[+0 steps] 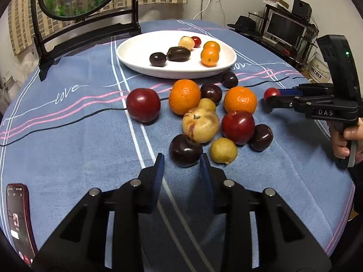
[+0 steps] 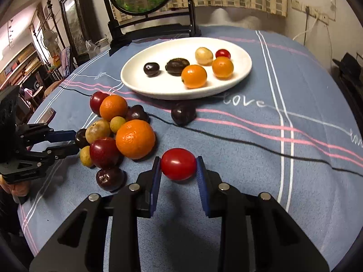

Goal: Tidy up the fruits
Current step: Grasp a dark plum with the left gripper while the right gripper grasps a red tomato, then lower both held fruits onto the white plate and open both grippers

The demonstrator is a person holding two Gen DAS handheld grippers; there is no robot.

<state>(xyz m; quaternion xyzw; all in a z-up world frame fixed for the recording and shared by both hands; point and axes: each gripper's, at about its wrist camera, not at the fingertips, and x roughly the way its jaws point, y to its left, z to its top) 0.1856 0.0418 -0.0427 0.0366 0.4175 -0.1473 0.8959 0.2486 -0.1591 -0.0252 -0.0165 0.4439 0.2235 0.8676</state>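
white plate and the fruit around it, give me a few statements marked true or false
1. The white plate holds six fruits. True.
2. The right hand-held gripper has its fingers on either side of a small red tomato. True.
3. The plate holds no fruit. False: two small oranges, two dark fruits, a pale one and a small red one lie on it.
4. The left hand-held gripper is clamped on a large orange. False: it is open, with a dark plum just ahead of its fingertips.
5. A dark plum lies alone on the cloth just in front of the plate. True.
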